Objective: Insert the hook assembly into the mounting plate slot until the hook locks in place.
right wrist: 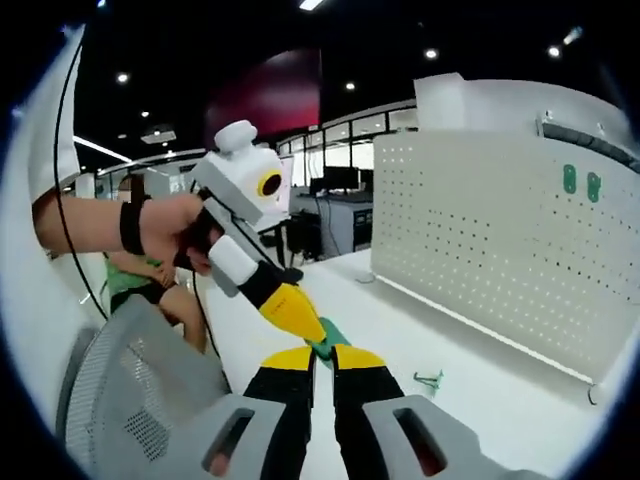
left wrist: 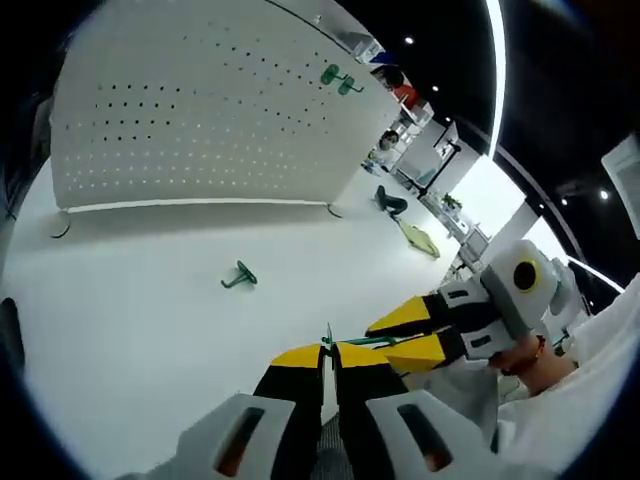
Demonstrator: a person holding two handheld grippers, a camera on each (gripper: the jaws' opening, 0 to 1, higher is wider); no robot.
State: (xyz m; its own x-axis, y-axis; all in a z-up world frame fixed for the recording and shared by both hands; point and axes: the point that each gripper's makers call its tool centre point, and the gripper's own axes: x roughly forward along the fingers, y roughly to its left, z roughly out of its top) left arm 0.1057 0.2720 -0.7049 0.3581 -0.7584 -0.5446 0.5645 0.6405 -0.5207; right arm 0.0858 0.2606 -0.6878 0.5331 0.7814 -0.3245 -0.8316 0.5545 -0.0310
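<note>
right now, in the left gripper view, the left gripper point(left wrist: 328, 357) has its yellow-tipped jaws drawn nearly together on a thin green hook piece point(left wrist: 352, 342) that pokes up between the tips. the right gripper point(left wrist: 412, 335) reaches in from the right with its own yellow jaws lying along the same green piece, so both sets of tongs meet at it just above the white table point(left wrist: 130, 320). whether the right one is truly pinching it or only resting against it cannot be told.

farther off on the table a loose green hook point(left wrist: 240, 276) lies alone, well apart from the grippers. behind it stands the white pegboard plate point(left wrist: 200, 120), upright, with two green hooks point(left wrist: 340, 78) already seated near its far upper right corner.

in the right gripper view, the left gripper point(right wrist: 295, 312) comes in from the left, held by a hand point(right wrist: 165, 232).
</note>
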